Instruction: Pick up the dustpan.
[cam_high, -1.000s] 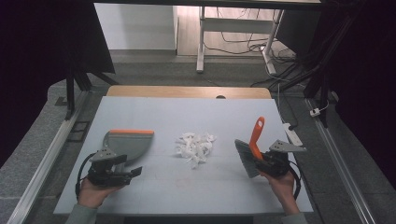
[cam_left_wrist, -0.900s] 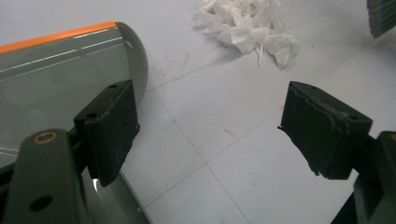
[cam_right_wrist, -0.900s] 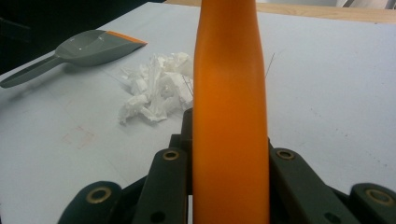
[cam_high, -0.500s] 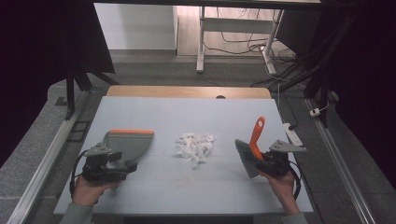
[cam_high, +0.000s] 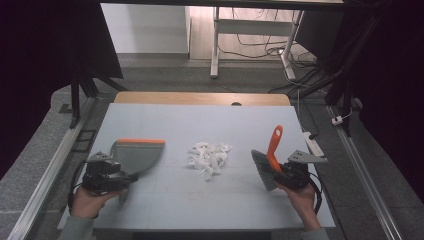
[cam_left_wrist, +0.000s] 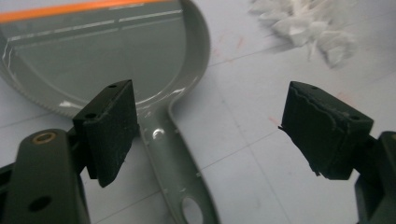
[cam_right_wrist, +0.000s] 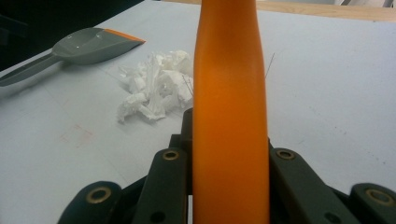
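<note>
A grey dustpan (cam_high: 137, 152) with an orange lip lies flat on the pale table (cam_high: 200, 120) at the left. My left gripper (cam_high: 120, 175) hovers over its handle (cam_left_wrist: 173, 154), jaws open, with the handle between the pads (cam_left_wrist: 112, 130) and nearer the left one. White paper scraps (cam_high: 209, 156) are heaped in the middle of the table, also seen as paper scraps (cam_left_wrist: 308, 23) and paper scraps (cam_right_wrist: 156, 88). At the right, my right gripper (cam_high: 277, 170) is shut on a brush, with its orange handle (cam_right_wrist: 231, 116) upright and the grey bristles (cam_high: 262, 170) down at the table.
A wooden strip (cam_high: 200, 97) runs along the table's far edge. Metal rails (cam_high: 50, 165) flank the table on both sides, and a power strip (cam_high: 312, 142) lies on the floor at the right. Bare table surface lies in front of the scraps.
My left gripper has drawn back a little to the left along the dustpan handle. The dustpan, scraps and brush stay where they were.
</note>
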